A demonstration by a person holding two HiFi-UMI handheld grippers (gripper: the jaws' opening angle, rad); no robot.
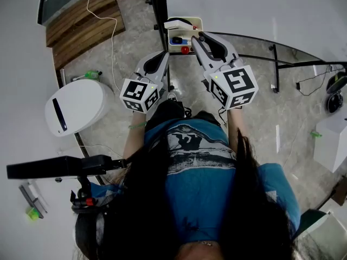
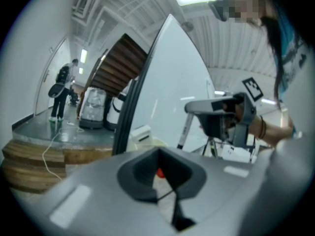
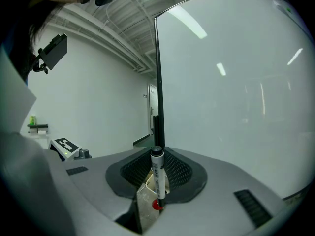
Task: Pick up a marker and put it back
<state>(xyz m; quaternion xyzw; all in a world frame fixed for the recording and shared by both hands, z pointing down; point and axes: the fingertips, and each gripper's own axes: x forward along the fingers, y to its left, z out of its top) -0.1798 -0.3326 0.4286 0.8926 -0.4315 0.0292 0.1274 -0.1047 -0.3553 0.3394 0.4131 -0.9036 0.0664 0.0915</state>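
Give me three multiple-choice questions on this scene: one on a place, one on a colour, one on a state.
1. Where is the marker?
A. On the floor
B. Between the right tongs
C. On a shelf

2. What colour is the person's shirt?
A. Blue
B. Yellow
C. Red

3. How do the right tongs stand?
A. Wide open and empty
B. Out of view
C. Closed on the marker

Answers:
1 B: the right gripper view shows it upright between those pads.
2 A: the head view shows blue cloth.
3 C: the pads sit against its barrel on both sides.
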